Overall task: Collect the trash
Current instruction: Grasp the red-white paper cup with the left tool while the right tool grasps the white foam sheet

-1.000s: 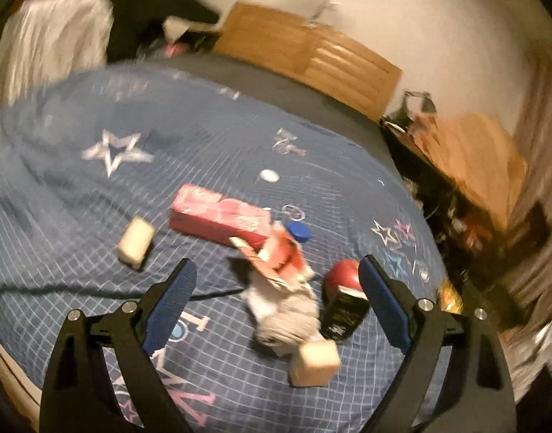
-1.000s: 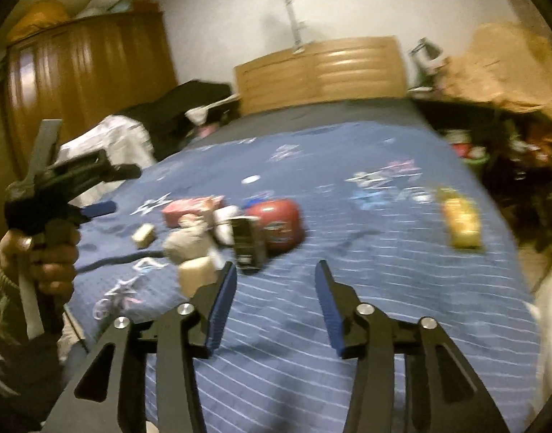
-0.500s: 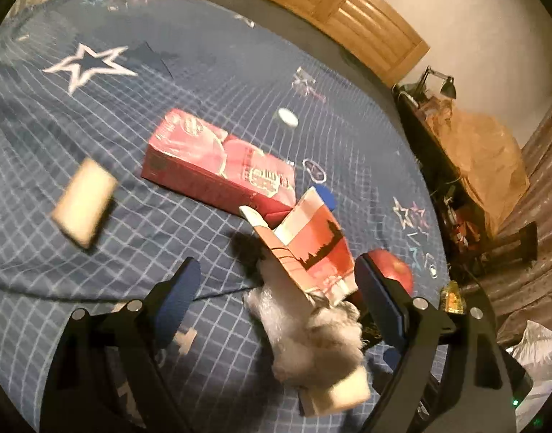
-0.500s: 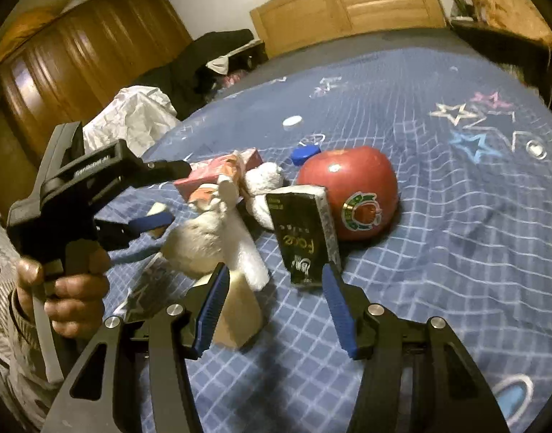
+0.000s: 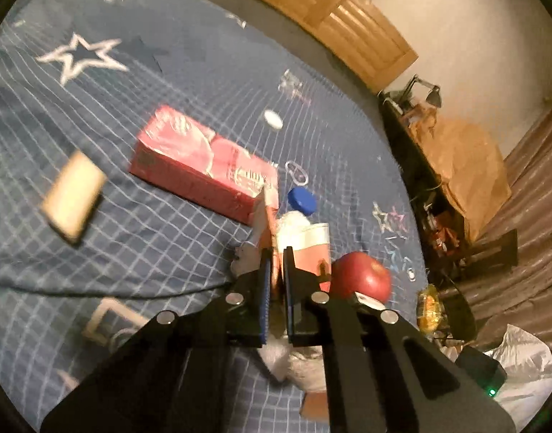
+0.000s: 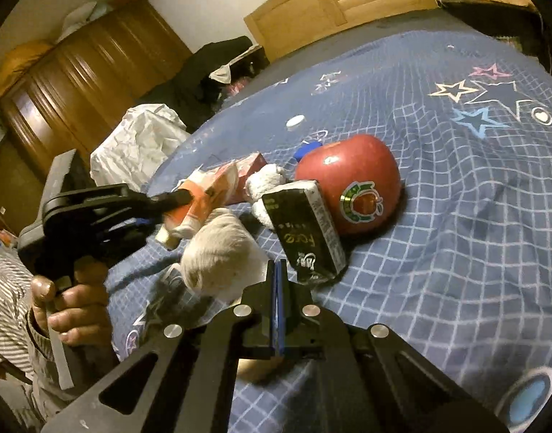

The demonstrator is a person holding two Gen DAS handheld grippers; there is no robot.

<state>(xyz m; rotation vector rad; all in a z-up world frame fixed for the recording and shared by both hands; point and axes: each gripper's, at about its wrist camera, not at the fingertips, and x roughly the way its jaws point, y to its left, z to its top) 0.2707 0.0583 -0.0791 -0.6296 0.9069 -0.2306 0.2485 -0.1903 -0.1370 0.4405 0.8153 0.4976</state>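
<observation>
Trash lies on a blue star-print bedspread (image 5: pixel 167 72). My left gripper (image 5: pixel 276 263) is shut on a torn orange-and-white carton (image 5: pixel 305 249), also seen in the right wrist view (image 6: pixel 207 198). Beside it lie a long red box (image 5: pixel 204 166), a crumpled white tissue wad (image 6: pixel 222 252), a black packet (image 6: pixel 305 231), a red apple (image 6: pixel 351 187) and a blue bottle cap (image 5: pixel 302 200). My right gripper (image 6: pixel 277 274) is shut and empty, just in front of the tissue wad and black packet.
A tan block (image 5: pixel 72 196) lies left on the bed, a white cap (image 5: pixel 273 119) farther back. A wooden headboard (image 5: pixel 333 18), a wardrobe (image 6: pixel 88 83), a cluttered side table (image 5: pixel 449 180) and a white bag (image 5: pixel 521 371) surround the bed.
Both grippers went from open to shut. The left one closed on the orange carton. The right one moved closer to the tissue wad and black packet.
</observation>
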